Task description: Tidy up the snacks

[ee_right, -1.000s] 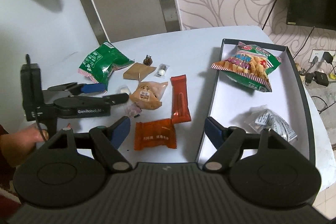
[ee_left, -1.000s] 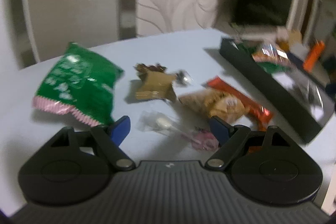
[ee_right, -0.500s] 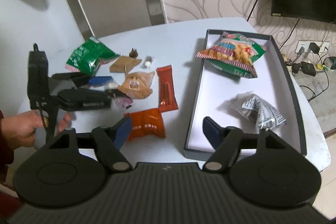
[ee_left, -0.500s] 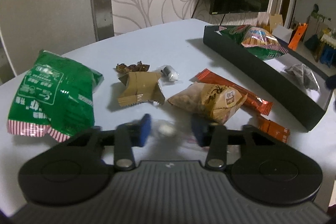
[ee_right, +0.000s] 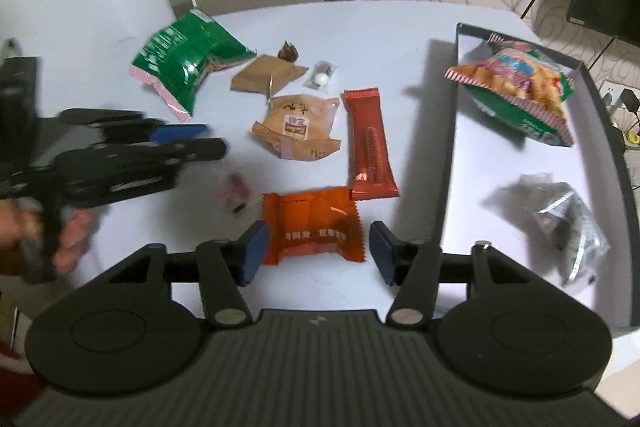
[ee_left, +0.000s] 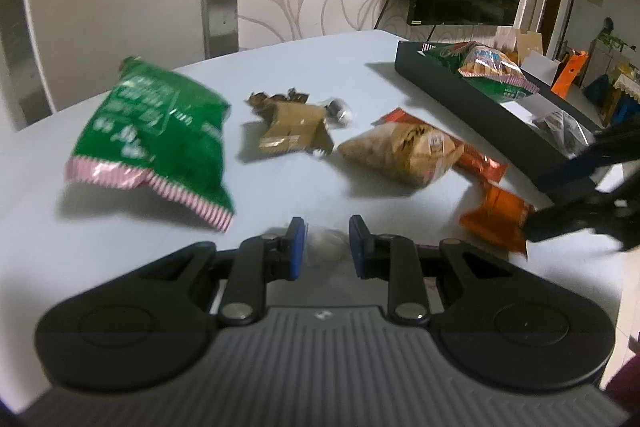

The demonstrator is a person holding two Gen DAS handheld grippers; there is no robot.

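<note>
Snack packets lie loose on a pale round table (ee_right: 400, 39). My left gripper (ee_left: 327, 247) is closing its jaws, and a small clear candy packet (ee_left: 326, 241) fills the gap between the blue pads. In the right wrist view the left gripper (ee_right: 196, 141) hides that packet. My right gripper (ee_right: 316, 253) hangs low over an orange packet (ee_right: 312, 225). That packet's near half lies between the narrowing jaws, and the pads stand just off its edges. A black tray (ee_right: 450, 155) on the right holds a chips bag (ee_right: 516, 83) and a silver packet (ee_right: 568, 223).
On the table also lie a green bag (ee_right: 184, 67), a brown packet (ee_right: 268, 77), a beige pastry packet (ee_right: 298, 125), a red bar (ee_right: 370, 147), a small white sweet (ee_right: 322, 78) and a pink wrapper (ee_right: 236, 189). A hand (ee_right: 70, 239) grips the left tool.
The left jaws have gone from wide to narrow around the clear candy packet. The right gripper has sunk toward the orange packet and its jaws have narrowed.
</note>
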